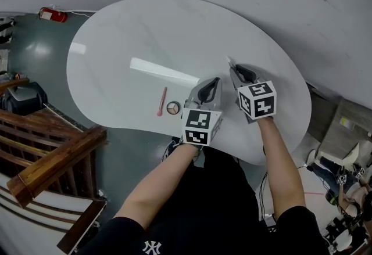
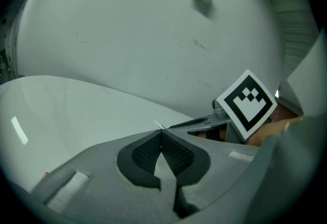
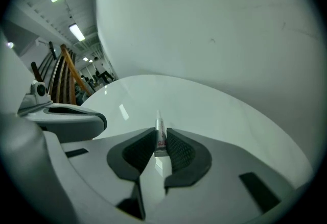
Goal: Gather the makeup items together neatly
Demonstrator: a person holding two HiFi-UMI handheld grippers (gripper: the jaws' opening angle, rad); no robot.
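On the white oval table [image 1: 133,45] a pink stick [image 1: 162,101] lies beside a small round compact [image 1: 172,108], close to the near edge. My left gripper [image 1: 215,82] hovers just right of them, shut with nothing between its pads [image 2: 173,154]. My right gripper [image 1: 233,68] is beside it, shut on a small white tube [image 3: 160,137] with red lettering. The tube's pointed tip [image 1: 229,60] pokes out past the jaws and is held off the table. In the left gripper view, my right gripper's marker cube [image 2: 248,101] shows at the right.
The table's near edge curves inward just in front of the person. A wooden railing [image 1: 52,161] stands on the floor at the lower left, and a red object [image 1: 52,14] lies on the floor at the far left. Boxes and cables [image 1: 343,132] sit at the right.
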